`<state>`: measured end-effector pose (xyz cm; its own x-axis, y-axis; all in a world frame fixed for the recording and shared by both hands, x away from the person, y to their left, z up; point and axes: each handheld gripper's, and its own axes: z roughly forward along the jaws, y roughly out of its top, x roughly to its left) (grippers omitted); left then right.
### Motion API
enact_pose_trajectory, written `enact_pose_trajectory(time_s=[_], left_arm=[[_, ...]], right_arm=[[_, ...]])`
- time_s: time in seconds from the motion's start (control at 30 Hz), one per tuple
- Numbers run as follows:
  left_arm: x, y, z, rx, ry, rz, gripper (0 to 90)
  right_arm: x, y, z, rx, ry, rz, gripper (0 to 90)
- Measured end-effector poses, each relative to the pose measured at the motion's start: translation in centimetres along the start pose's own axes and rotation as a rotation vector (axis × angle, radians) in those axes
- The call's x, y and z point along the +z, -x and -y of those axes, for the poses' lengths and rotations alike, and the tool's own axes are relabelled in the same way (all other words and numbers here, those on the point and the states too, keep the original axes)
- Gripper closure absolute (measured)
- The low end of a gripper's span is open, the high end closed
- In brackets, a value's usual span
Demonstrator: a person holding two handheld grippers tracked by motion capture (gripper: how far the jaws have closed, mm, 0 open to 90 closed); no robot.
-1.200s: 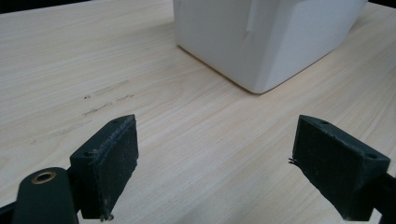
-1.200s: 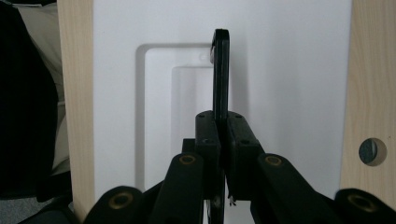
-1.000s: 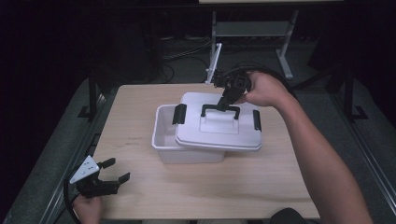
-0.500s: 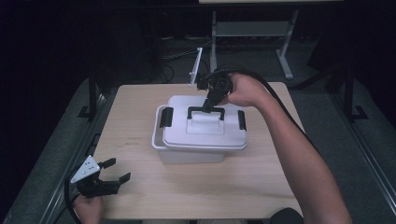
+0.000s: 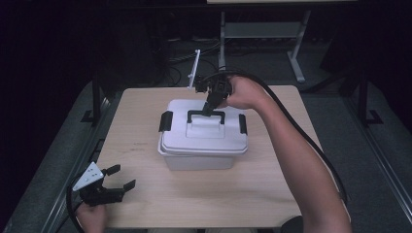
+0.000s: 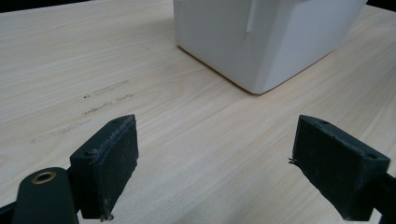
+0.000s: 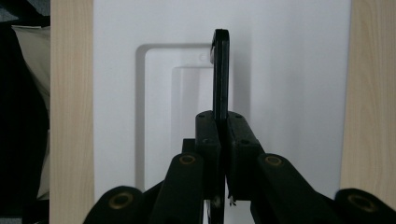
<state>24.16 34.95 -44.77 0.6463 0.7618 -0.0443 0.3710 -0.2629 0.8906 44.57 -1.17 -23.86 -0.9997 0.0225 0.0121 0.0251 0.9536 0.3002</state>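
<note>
Right gripper view: right gripper (image 7: 219, 140) clamped on lid handle (image 7: 221, 70), lid (image 5: 204, 133) below fingers, sitting on box (image 5: 201, 160). Risk: thin handle twists out, lid lands skewed, latches (image 5: 166, 121) miss. Left gripper (image 5: 116, 180) wide, empty, well apart from box.

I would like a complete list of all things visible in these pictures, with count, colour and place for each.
white plastic storage box: 1, white, middle of the table, lid on top
white box lid: 1, white, lying on the box
black lid handle: 1, black, raised upright on the lid, clamped by the right gripper
black side latches: 2, black, one at each end of the lid
light wooden table: 1, pale wood, under the box
metal stand: 1, grey, on the floor behind the table
left gripper: 1, black, near table corner, jaws open
right gripper: 1, black, above the lid, shut on the handle
forearm: 1, reaching in from lower right
</note>
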Motion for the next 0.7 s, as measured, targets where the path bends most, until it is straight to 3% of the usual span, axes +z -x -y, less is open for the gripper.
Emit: enact_pose_trajectory(time_s=[0.7], left_arm=[[-0.2,-0.1,0.0,0.002,0.002,-0.005,13.5]], right_arm=[[2.6,1.4,-1.7,-0.008,-0.021,-0.03,84.7]])
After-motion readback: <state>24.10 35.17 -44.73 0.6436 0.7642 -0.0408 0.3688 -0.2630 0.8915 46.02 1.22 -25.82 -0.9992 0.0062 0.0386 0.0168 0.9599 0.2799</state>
